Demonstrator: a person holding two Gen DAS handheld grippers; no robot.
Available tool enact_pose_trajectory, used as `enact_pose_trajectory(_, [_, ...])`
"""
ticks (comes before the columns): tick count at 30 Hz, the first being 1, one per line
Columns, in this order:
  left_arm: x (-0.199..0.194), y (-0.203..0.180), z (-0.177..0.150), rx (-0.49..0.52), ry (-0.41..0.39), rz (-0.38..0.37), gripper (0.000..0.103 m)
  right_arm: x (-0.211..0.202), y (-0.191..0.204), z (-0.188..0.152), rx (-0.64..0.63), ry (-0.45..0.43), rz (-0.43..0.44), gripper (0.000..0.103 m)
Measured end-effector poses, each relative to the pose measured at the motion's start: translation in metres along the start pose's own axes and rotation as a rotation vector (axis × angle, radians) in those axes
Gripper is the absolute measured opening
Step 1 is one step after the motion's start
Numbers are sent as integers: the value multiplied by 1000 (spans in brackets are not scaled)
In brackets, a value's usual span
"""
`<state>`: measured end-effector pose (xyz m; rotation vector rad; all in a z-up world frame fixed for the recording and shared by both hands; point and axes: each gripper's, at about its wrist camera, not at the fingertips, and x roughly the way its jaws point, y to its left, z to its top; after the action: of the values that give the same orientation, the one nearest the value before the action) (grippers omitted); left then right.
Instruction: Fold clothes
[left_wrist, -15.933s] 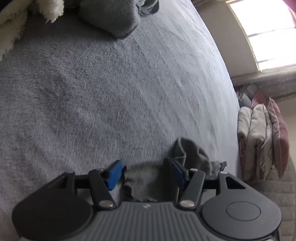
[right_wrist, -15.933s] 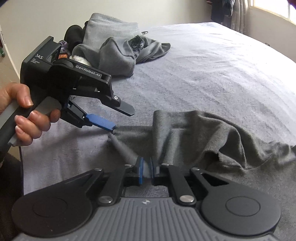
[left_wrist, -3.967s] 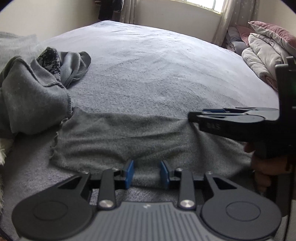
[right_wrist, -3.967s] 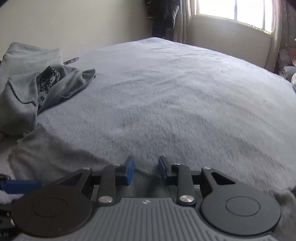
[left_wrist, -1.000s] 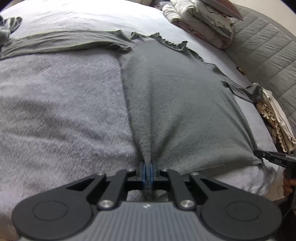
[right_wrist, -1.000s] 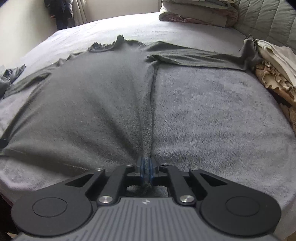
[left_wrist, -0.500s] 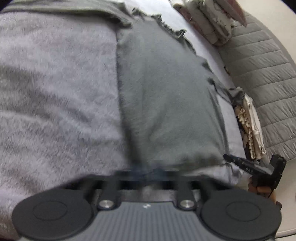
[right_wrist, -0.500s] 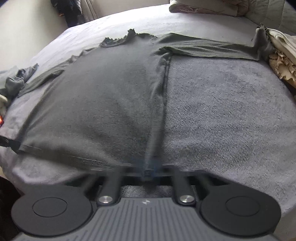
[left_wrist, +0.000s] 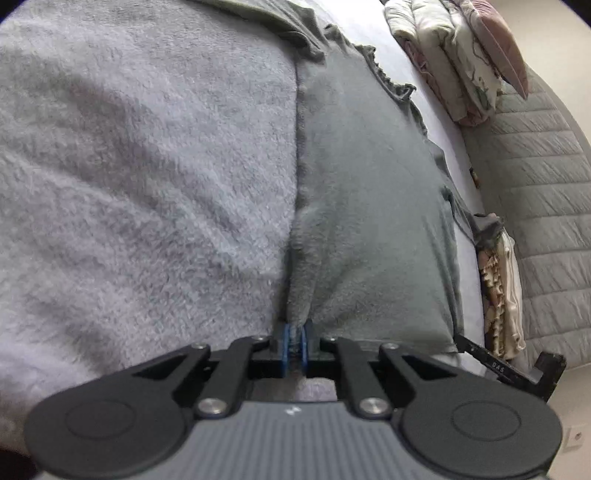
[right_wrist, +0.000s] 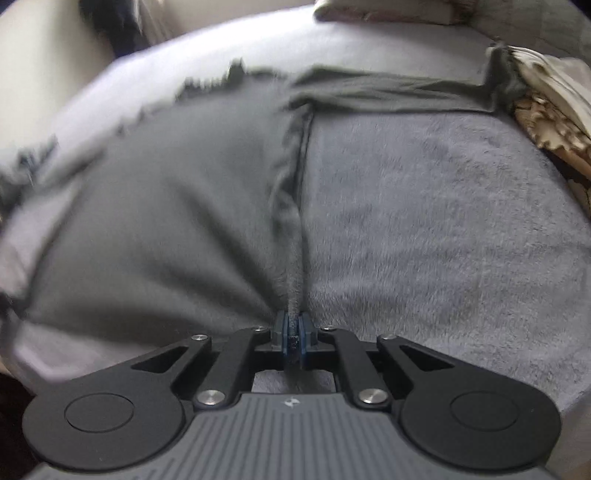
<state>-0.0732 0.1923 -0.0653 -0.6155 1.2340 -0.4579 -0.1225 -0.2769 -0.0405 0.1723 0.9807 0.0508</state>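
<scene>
A dark grey long-sleeved top (left_wrist: 369, 192) lies spread flat on the bed, collar with a ruffled edge at the far end. My left gripper (left_wrist: 294, 345) is shut on the left corner of its hem. My right gripper (right_wrist: 294, 341) is shut on the right corner of the hem, and the top (right_wrist: 177, 206) stretches away to the left with one sleeve (right_wrist: 388, 92) laid out to the right. The right gripper's body (left_wrist: 509, 369) shows at the lower right of the left wrist view.
The bed is covered by a fuzzy lilac-grey blanket (left_wrist: 147, 184). Folded bedding and pillows (left_wrist: 461, 55) are stacked at the head by a quilted headboard (left_wrist: 535, 203). A frilly cream cloth (right_wrist: 546, 122) lies at the bed's right edge.
Both grippers stay shut on the hem corners and have dropped closer to the bed's near edge. The top lies stretched flatter. The right wrist view is blurred by motion.
</scene>
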Motion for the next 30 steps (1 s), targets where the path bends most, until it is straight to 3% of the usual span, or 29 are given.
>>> enact_pose_trajectory(5, [-3, -17, 5, 90, -13, 38, 15, -7, 3, 2, -17, -23, -12, 9])
enact_pose_trajectory(6, [-7, -19, 4, 116, -39, 53, 19, -11, 3, 2, -14, -41, -16, 10])
enact_pose_trajectory(8, [-19, -26, 3, 187, -119, 85, 39, -19, 8, 3, -41, -86, -22, 14])
enact_pose_trajectory(10, [-25, -36, 3, 279, -211, 125, 43, -24, 15, 4, -85, -129, -9, 30])
enact_pose_trajectory(12, [-29, -56, -6, 442, -283, 139, 52, -26, 29, 1, -156, -162, 35, 33])
enact_pose_trajectory(13, [-25, -67, -11, 531, -290, 123, 59, -25, 36, -2, -210, -170, 66, 33])
enact_pose_trajectory(15, [-13, -88, -25, 713, -294, 82, 62, -27, 51, -9, -320, -180, 133, 34])
enact_pose_trajectory(19, [22, -111, -48, 958, -205, 22, 63, -26, 80, -23, -518, -181, 241, 34])
enact_pose_trajectory(22, [43, -117, -52, 1029, -169, 18, 63, -19, 101, -25, -579, -199, 282, 34])
enact_pose_trajectory(24, [57, -117, -47, 1027, -97, 17, 63, -12, 110, -22, -584, -193, 309, 34])
enact_pose_trajectory(26, [61, -116, -45, 1033, -19, 23, 63, -1, 114, -19, -608, -115, 298, 34])
enact_pose_trajectory(28, [48, -113, -42, 1041, -21, -8, 63, 7, 109, -18, -623, -22, 283, 34])
enact_pose_trajectory(30, [26, -106, -32, 988, -74, -73, 64, -2, 98, -14, -596, -49, 302, 34])
